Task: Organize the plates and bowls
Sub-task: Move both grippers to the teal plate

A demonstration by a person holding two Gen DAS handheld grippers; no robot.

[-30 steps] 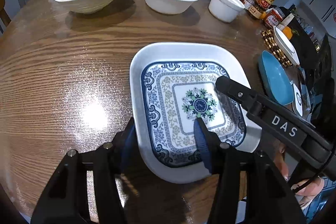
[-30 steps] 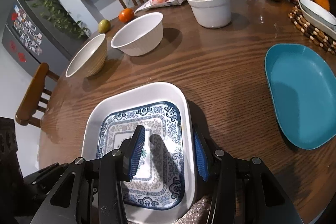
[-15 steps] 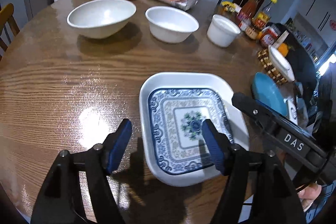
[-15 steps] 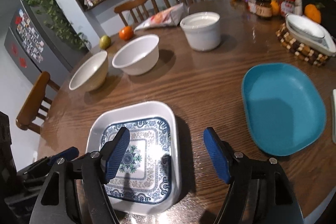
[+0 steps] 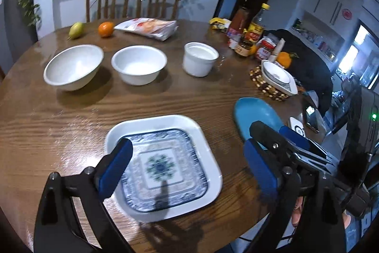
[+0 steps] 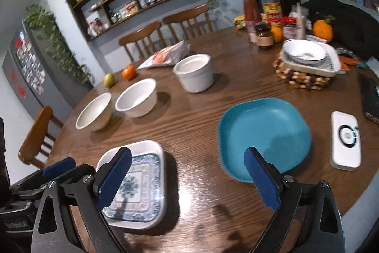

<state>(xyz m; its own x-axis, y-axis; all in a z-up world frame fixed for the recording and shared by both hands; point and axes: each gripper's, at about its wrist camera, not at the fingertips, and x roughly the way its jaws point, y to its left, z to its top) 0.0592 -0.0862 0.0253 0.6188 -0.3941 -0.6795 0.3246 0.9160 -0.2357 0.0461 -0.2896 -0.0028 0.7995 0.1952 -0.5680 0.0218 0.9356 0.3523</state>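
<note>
Both tools' jaws have just been opening, nothing between them; patterned plate (image 5: 163, 165), teal plate (image 6: 263, 134) lie bare.

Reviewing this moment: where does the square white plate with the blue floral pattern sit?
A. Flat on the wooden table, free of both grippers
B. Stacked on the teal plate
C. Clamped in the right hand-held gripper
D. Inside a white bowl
A: the square white plate with the blue floral pattern lies alone on the round wooden table, apart from the teal plate, with both hand-held grippers' jaws spread wide above it.
</note>
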